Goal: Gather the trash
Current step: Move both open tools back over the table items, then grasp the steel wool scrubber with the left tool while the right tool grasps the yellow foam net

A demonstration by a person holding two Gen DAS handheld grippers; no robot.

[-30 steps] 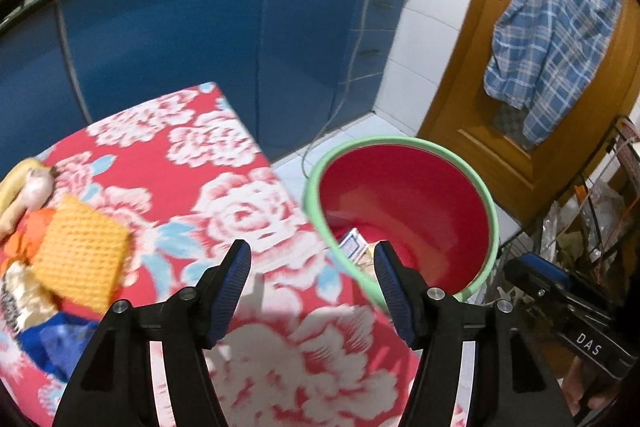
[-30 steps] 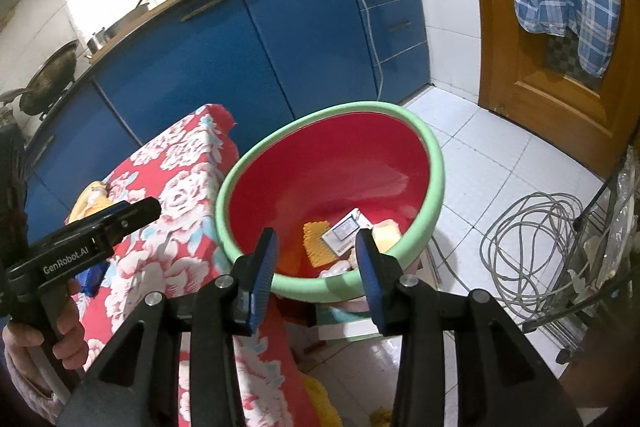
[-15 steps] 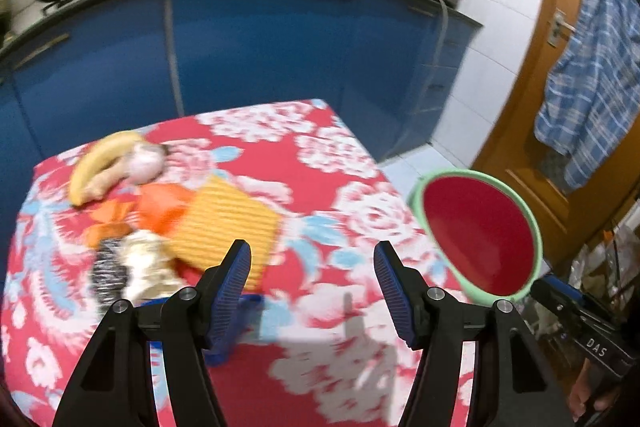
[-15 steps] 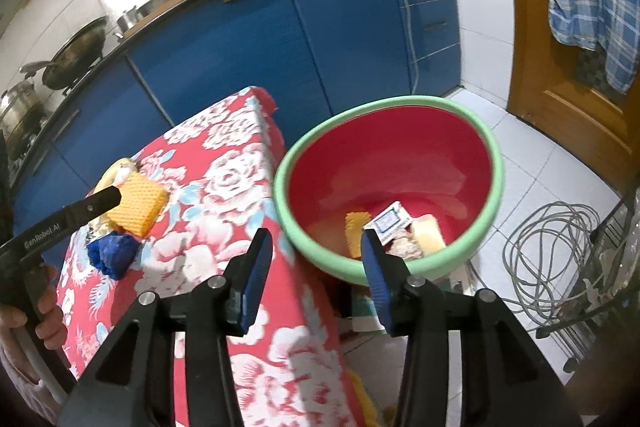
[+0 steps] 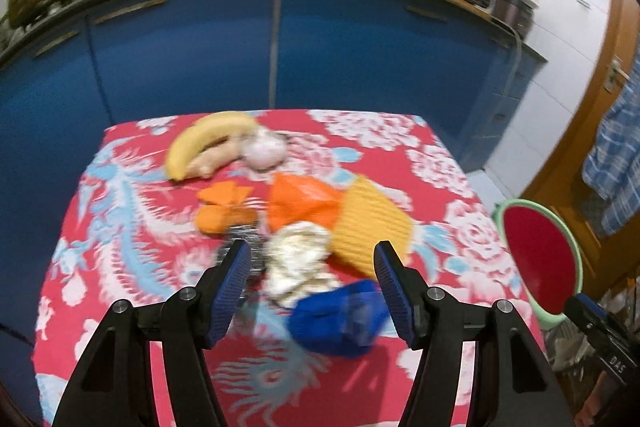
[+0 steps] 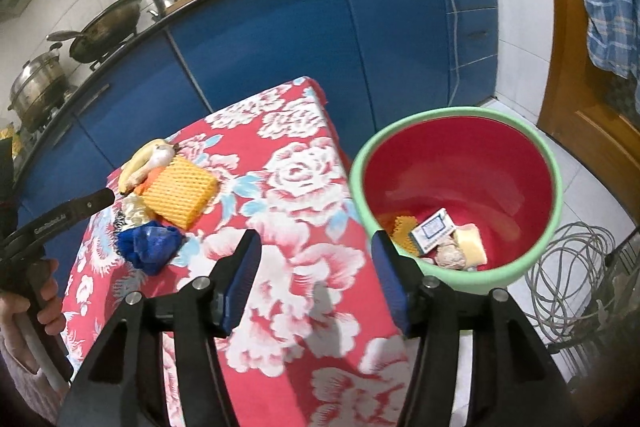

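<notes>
Red plastic bucket with a pale green rim (image 6: 460,187), right of centre in the right wrist view, standing on the tiled floor beside the table draped in a red floral cloth (image 6: 296,227); it holds a small printed box (image 6: 433,229), a piece of yellow foam netting (image 6: 404,233) and pale scraps. On the cloth, upper left of centre, a heap of trash: a yellow foam-net sleeve (image 6: 180,191), a crumpled blue wrapper (image 6: 150,247), a banana (image 5: 208,143) and orange pieces. Right gripper (image 6: 316,281), jaws just widened and empty, hangs above the cloth's edge; left gripper (image 5: 312,291), jaws apart and empty, hangs above the heap.
</notes>
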